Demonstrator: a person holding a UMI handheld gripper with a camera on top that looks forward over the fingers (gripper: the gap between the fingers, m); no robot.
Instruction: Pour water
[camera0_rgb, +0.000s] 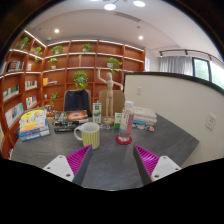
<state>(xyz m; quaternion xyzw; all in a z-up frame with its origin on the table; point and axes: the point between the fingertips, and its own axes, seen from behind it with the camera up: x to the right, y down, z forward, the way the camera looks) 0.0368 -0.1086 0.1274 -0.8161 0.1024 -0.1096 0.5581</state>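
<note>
A pale yellow mug (88, 134) stands on the grey table (110, 158), just ahead of my left finger. A clear plastic bottle with a white label (126, 118) stands upright farther along, ahead of my right finger, with a small red and white thing (123, 139) at its foot. My gripper (112, 160) is open, its magenta pads (78, 160) spread wide apart, and only bare table lies between them. Both mug and bottle stand beyond the fingertips, untouched.
A stack of books (33, 124) lies at the table's left, another stack (144, 118) to the right of the bottle. A wooden figure (106, 92) and a blue chair (77, 101) stand behind. Bookshelves (60, 70) line the back wall; a white partition (180, 100) rises at the right.
</note>
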